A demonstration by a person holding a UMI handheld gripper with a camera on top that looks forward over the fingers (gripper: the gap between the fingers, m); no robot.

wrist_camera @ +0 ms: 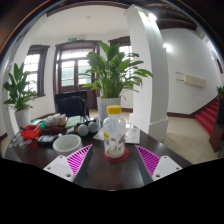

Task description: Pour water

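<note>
A clear plastic bottle (114, 130) with a yellow cap stands upright on a red coaster (114, 153) on the dark wooden table (110, 175). My gripper (113, 157) is open, its pink-padded fingers (78, 157) spread wide to either side. The bottle stands just ahead of the fingertips, between their lines, with clear gaps on both sides. A white bowl (67, 143) sits left of the bottle, near the left finger.
Teaware and small items (50, 128) lie on the table's far left. A large potted plant (113, 75) and a white pillar (150, 70) stand behind the table. A dark chair (71, 104) is beyond the table. Red stairs (208, 115) are at the far right.
</note>
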